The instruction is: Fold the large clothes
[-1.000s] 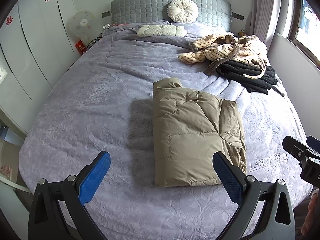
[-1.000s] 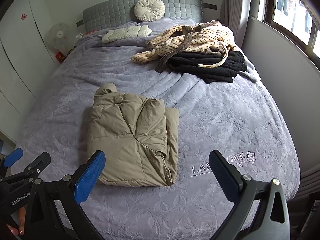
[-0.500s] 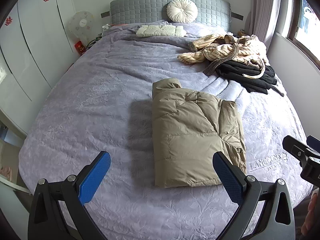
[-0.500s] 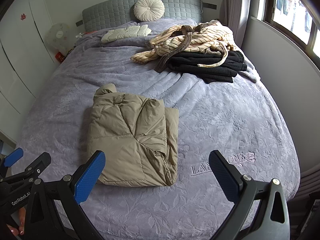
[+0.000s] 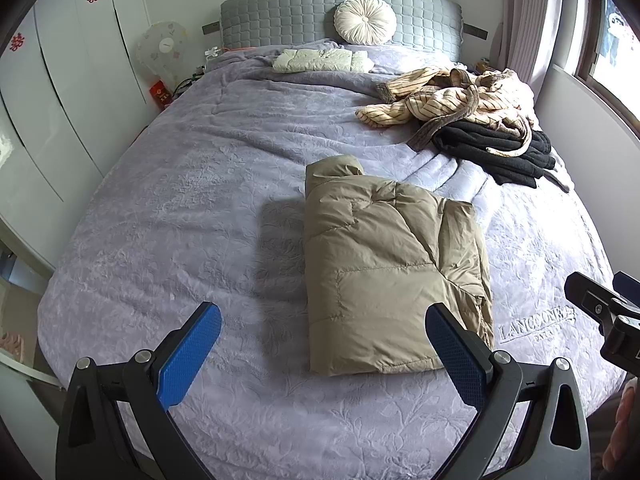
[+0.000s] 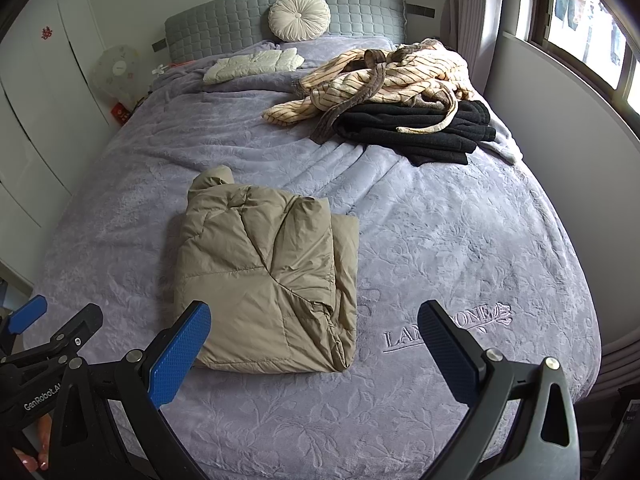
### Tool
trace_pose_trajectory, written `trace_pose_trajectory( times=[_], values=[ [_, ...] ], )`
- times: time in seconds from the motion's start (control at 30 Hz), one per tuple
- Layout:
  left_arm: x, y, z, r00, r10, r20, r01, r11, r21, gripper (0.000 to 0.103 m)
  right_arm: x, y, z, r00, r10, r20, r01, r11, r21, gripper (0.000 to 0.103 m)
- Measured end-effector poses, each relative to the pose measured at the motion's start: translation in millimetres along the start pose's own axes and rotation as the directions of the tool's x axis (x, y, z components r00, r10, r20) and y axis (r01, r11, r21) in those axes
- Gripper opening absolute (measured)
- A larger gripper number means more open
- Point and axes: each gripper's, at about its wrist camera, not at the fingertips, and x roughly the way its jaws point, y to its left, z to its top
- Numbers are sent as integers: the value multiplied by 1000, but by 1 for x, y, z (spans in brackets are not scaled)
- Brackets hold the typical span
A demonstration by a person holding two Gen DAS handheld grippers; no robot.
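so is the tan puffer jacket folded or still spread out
Folded. The tan puffer jacket lies as a compact rectangle on the bed, layers stacked along its right edge, no sleeves spread out.

In the left wrist view, the folded jacket (image 5: 384,276) lies mid-frame on the bed (image 5: 180,208). At upper right a robe (image 5: 452,96) lies partly on a pile of clothes (image 5: 496,148). At top centre a cushion (image 5: 365,20) leans on the headboard (image 5: 280,16), a small folded garment (image 5: 320,60) below it. A fan (image 5: 162,50) stands at upper left.
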Motion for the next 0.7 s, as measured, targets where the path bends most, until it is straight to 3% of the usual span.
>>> trace_pose_trajectory(
  times=[0.7],
  values=[
    [1,1,2,1000,-1,-1,1,1000,2,102,0,1,1,1000,1,-2,-1,1000,-2,103]
  ],
)
